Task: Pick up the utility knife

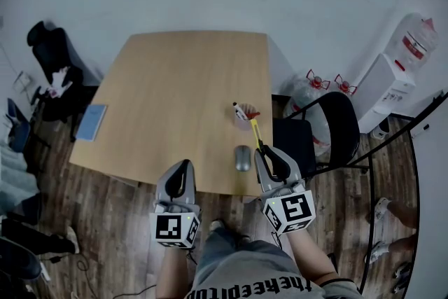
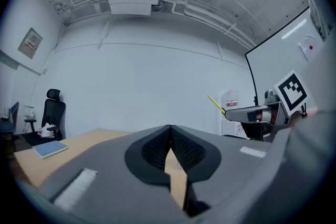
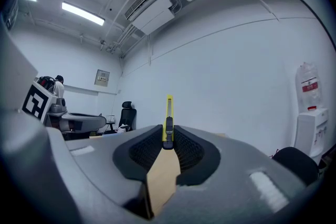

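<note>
- mouse on worktop, 5 o'clock corner
- cup at mouse's 12 o'clock
- notebook at worktop's 9 o'clock edge
- utility knife at mouse's 1 o'clock

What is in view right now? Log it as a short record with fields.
task item: utility knife, yellow, held in the air above the table
right gripper: fingers shut on the utility knife
left gripper: fingers together, nothing between them
on table: mouse, pink cup, blue notebook
beside table: black chair, water dispenser
</note>
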A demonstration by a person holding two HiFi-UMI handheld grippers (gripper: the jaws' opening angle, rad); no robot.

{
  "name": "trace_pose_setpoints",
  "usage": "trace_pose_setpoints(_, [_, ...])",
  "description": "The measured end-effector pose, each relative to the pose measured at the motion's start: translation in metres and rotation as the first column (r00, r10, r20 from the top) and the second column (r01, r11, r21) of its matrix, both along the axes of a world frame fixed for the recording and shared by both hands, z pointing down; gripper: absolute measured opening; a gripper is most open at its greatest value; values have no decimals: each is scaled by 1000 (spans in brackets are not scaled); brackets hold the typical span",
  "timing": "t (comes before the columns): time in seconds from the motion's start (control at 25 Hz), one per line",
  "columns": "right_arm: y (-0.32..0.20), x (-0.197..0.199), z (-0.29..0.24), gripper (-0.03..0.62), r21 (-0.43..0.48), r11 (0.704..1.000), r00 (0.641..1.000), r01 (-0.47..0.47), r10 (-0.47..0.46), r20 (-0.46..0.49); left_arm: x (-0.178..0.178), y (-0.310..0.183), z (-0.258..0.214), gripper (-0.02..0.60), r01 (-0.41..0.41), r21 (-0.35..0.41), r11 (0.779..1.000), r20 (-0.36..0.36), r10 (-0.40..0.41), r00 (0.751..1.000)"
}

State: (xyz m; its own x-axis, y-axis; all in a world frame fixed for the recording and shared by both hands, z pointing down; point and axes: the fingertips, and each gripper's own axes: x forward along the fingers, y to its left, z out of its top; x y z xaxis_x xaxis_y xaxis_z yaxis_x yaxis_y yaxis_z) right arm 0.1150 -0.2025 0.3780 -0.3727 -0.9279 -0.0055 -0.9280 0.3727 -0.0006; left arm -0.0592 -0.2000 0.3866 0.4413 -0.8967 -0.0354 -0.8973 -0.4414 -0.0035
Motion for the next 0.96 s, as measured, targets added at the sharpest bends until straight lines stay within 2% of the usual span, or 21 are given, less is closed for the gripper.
trace_pose_setpoints(0.96, [12,4,-9,66,30,999,1000,-16,16,5,2,12,-6,20,3,9,1000,0,-3,1000])
